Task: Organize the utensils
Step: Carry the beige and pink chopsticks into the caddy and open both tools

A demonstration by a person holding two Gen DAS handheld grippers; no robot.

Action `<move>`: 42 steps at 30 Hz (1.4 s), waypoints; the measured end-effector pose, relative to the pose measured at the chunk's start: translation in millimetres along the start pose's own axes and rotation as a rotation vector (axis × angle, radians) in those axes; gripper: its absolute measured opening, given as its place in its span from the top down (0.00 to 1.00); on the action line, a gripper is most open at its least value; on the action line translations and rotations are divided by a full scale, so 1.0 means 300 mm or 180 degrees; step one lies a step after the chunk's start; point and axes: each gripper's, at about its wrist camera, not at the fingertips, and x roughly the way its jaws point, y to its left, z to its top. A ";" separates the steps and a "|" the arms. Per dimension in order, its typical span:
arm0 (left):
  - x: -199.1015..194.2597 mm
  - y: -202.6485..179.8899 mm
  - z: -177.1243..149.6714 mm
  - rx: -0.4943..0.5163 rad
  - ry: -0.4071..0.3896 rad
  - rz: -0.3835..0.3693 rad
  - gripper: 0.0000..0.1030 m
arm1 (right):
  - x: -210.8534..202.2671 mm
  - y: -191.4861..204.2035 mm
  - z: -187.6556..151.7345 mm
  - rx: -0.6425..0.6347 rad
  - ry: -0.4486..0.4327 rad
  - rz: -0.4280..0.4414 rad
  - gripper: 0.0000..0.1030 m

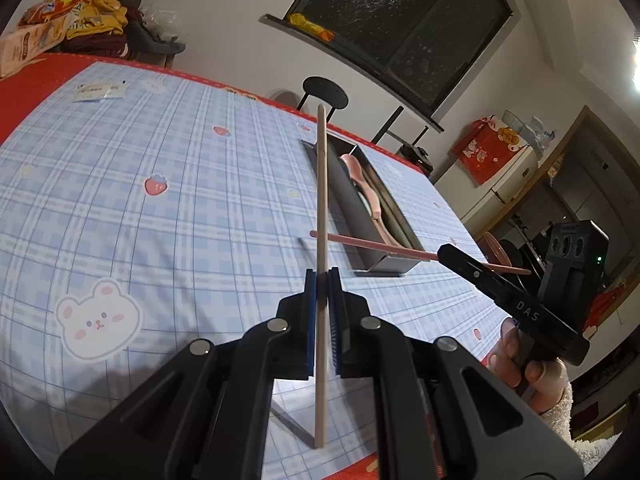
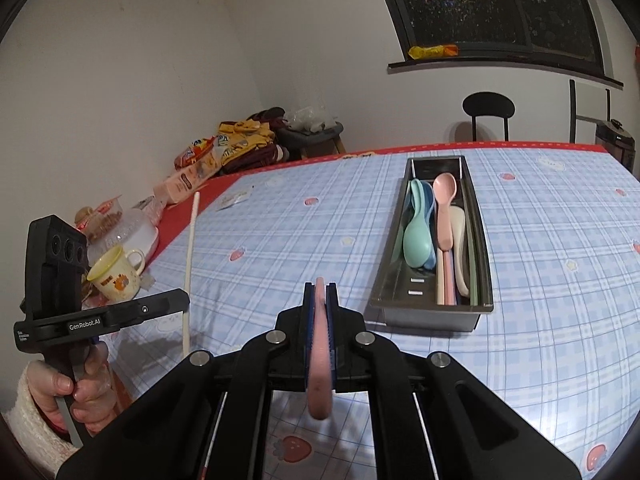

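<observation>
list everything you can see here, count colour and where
tray: 1, grey metal, far right of table
spoons in tray: several, teal, blue, pink, cream
beige chopstick: 1, clamped in left gripper
pink chopstick: 1, clamped in right gripper
tablecloth: 1, blue plaid with strawberries
mug: 1, yellow-rimmed, table's left edge
snack packs: a pile, orange and yellow, far left corner
chair: 1, black, behind table
window: 1, dark, back wall
left gripper: 1, black, shut
right gripper: 1, black, shut
</observation>
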 end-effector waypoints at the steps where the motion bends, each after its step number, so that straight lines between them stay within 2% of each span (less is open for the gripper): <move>1: -0.008 -0.006 0.005 0.0010 -0.0021 -0.0002 0.90 | -0.005 0.003 0.004 -0.0003 -0.0013 0.0007 0.94; 12: -0.075 -0.083 0.072 0.0202 -0.0197 -0.0048 0.90 | -0.071 0.017 0.067 -0.0099 -0.0153 -0.0006 0.94; 16: -0.075 -0.129 0.118 0.0307 -0.0230 -0.0086 0.90 | -0.104 -0.001 0.116 -0.0245 -0.0132 -0.0142 0.94; 24: 0.003 -0.276 0.237 0.0655 -0.0304 -0.0079 0.90 | -0.137 -0.085 0.243 -0.0730 0.0355 -0.0653 0.94; 33: 0.173 -0.384 0.343 0.0758 -0.0272 -0.0140 0.90 | -0.114 -0.113 0.279 -0.0934 0.0939 -0.0741 0.94; 42: 0.314 -0.435 0.367 0.0867 -0.0216 -0.0101 0.90 | -0.076 -0.095 0.301 -0.1056 0.1371 -0.0726 0.94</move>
